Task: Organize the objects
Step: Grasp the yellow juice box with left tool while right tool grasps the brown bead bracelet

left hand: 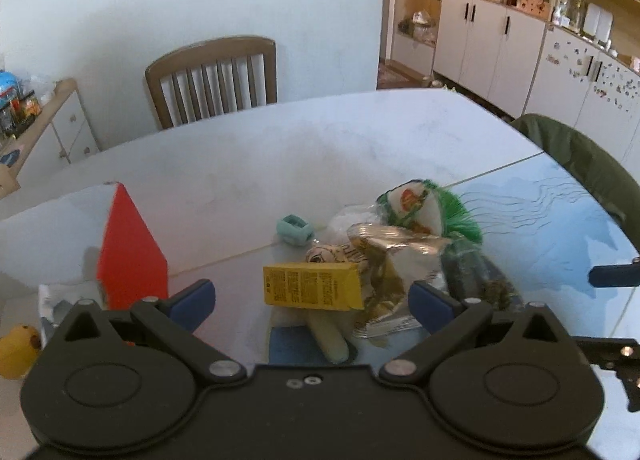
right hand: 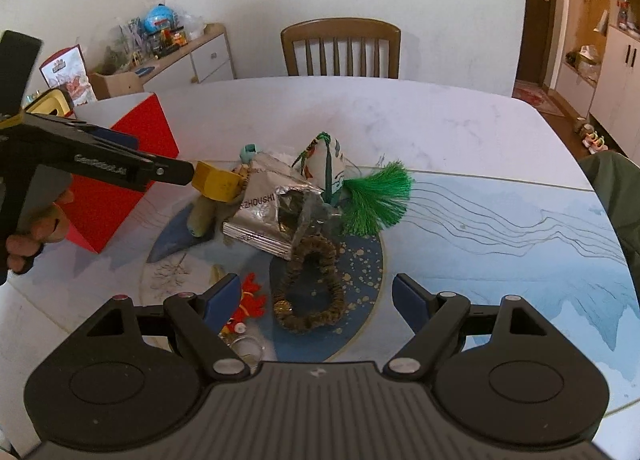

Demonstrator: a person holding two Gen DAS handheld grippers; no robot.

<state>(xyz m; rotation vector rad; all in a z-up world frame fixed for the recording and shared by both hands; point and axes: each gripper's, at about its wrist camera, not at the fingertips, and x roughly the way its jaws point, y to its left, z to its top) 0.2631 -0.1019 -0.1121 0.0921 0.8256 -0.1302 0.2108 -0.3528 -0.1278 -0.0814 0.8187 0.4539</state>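
Note:
A pile of small objects lies on the table: a yellow carton [left hand: 312, 286] [right hand: 216, 180], a crumpled silver foil packet [left hand: 384, 260] [right hand: 260, 212], a white sachet with a green tassel [left hand: 432, 212] [right hand: 372, 196], a small teal piece [left hand: 295, 229], a beige cylinder [left hand: 328, 336] [right hand: 200, 218] and a brown woven loop [right hand: 308, 288]. My left gripper [left hand: 312, 302] [right hand: 180, 172] is open, its blue pads wide of the yellow carton on either side. The right gripper [right hand: 318, 300] hangs open over the brown loop.
A red open box [left hand: 132, 256] [right hand: 120, 180] stands left of the pile. A small red ornament [right hand: 250, 300] and a clear ring [right hand: 248, 348] lie by my right gripper's left finger. A wooden chair [right hand: 340, 48] stands at the far edge, and a green-draped chair [left hand: 580, 164] at the right.

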